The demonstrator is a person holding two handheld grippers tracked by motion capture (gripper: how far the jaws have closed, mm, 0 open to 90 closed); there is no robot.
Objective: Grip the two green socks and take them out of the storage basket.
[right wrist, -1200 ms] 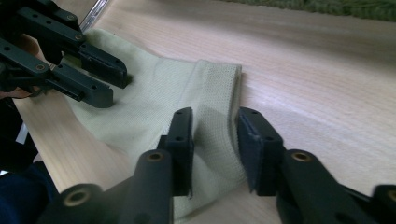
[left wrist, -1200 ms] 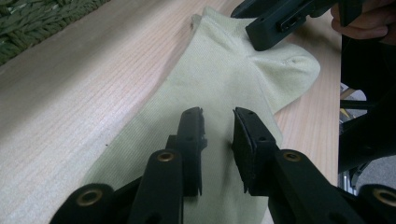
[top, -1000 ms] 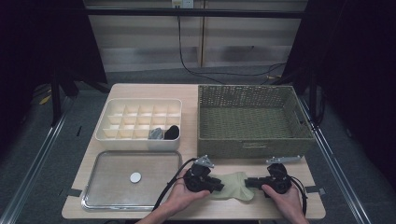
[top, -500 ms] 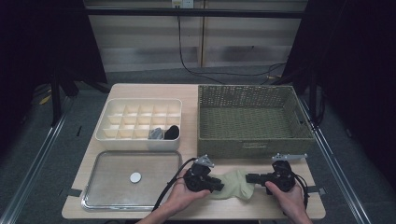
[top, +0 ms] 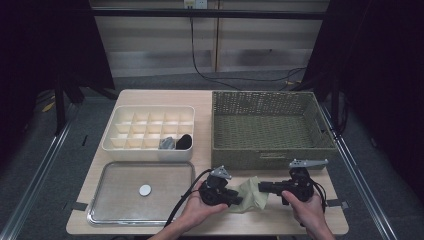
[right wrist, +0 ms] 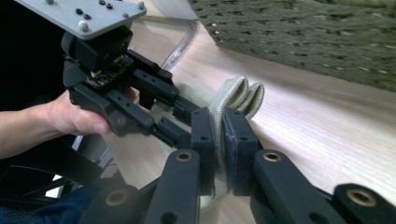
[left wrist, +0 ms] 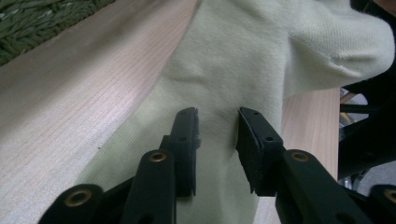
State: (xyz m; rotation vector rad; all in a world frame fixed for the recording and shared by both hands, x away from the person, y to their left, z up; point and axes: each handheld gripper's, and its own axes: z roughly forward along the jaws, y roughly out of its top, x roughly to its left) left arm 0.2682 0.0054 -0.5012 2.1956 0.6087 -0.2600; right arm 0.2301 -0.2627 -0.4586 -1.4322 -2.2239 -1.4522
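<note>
A pale green sock (top: 251, 197) lies bunched on the table's front edge between my two grippers. My right gripper (top: 263, 187) points left and is shut on the sock's ribbed cuff (right wrist: 239, 93), lifted slightly off the wood. My left gripper (top: 236, 199) points right over the sock's other end. Its jaws have just been opening: in the left gripper view the left gripper (left wrist: 217, 116) stands apart, with the sock's fabric (left wrist: 261, 51) under and between the pads and no pad pressing it. The right gripper (right wrist: 219, 119) sees the left gripper (right wrist: 184, 109) close ahead.
A green woven basket (top: 270, 150) stands right behind the sock. A cream divided organiser (top: 150, 147) at the back left holds a dark item (top: 184, 142) and a grey one (top: 167, 144). A metal tray (top: 100, 200) with a white disc (top: 145, 190) lies front left.
The right gripper has risen and brought the cuff leftward, so the sock has gone from stretched out to bunched. The left gripper's jaws have parted; that hand stayed put.
</note>
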